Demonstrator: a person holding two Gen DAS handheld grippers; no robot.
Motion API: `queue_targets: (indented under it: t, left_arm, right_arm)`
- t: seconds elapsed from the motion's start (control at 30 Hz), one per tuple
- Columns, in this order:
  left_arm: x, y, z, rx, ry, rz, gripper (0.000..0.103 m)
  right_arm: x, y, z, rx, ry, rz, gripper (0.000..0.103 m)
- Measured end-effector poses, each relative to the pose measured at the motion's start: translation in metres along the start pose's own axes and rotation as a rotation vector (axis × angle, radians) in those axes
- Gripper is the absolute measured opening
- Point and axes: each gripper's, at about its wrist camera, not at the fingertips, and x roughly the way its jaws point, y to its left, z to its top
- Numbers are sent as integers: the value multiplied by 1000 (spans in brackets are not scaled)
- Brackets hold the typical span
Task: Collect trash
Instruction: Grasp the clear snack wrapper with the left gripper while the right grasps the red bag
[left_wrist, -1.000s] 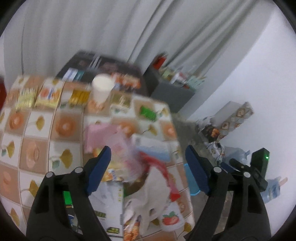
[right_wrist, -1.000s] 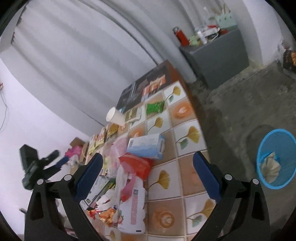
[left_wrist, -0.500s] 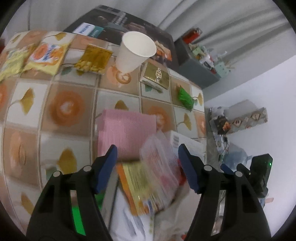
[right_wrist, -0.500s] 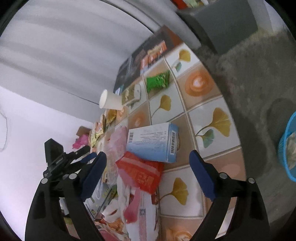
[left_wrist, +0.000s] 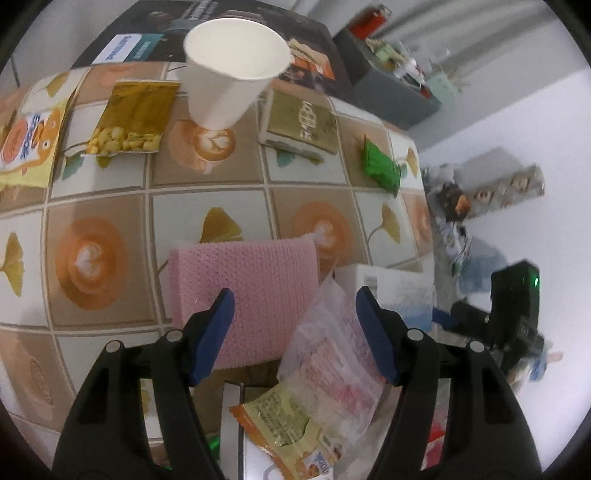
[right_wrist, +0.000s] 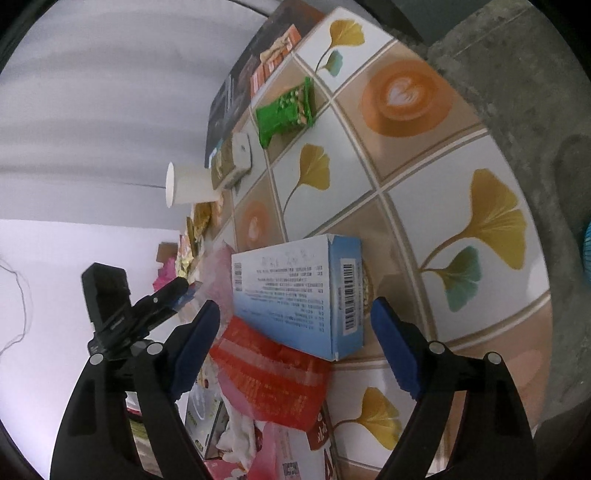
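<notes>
Trash lies heaped on the counter (left_wrist: 207, 184): the light, stiff blue-and-white box (right_wrist: 295, 291) sits between the spread, empty jaws of the right hand-held gripper (right_wrist: 295, 345), best pinched across its narrow sides, while the crinkly clear wrapper (left_wrist: 332, 354) under the equally spread left hand-held gripper (left_wrist: 293, 332) looks slippery.

The tablecloth (left_wrist: 110, 206) is looking smooth and a little glossy. The pink cloth (left_wrist: 243, 291) is showing a rough woven texture. The cup (left_wrist: 229, 74) is appearing as matt paper, the green packet (right_wrist: 284, 110) as shiny foil, the blue box (right_wrist: 295, 291) as smooth cardboard.
</notes>
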Motion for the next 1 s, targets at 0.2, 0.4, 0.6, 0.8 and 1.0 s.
queue_targets:
  t: [0.2, 0.4, 0.6, 0.8, 1.0]
  left_arm:
    - [-2, -1, -3, 37, 45, 37, 61]
    - [-1, 1, -7, 43, 60, 27, 38]
    - [-4, 0, -9, 58, 33, 11, 18]
    - [-13, -4, -10, 73, -12, -5, 4]
    - [-28, -9, -12, 81, -76, -20, 2]
  right_arm:
    - [13, 0, 3, 22, 27, 7, 81]
    - [22, 3, 7, 40, 41, 14, 77]
    - [25, 7, 7, 26, 57, -21, 66]
    - [33, 5, 6, 19, 58, -64, 36]
    - [21, 1, 6, 15, 6, -27, 14]
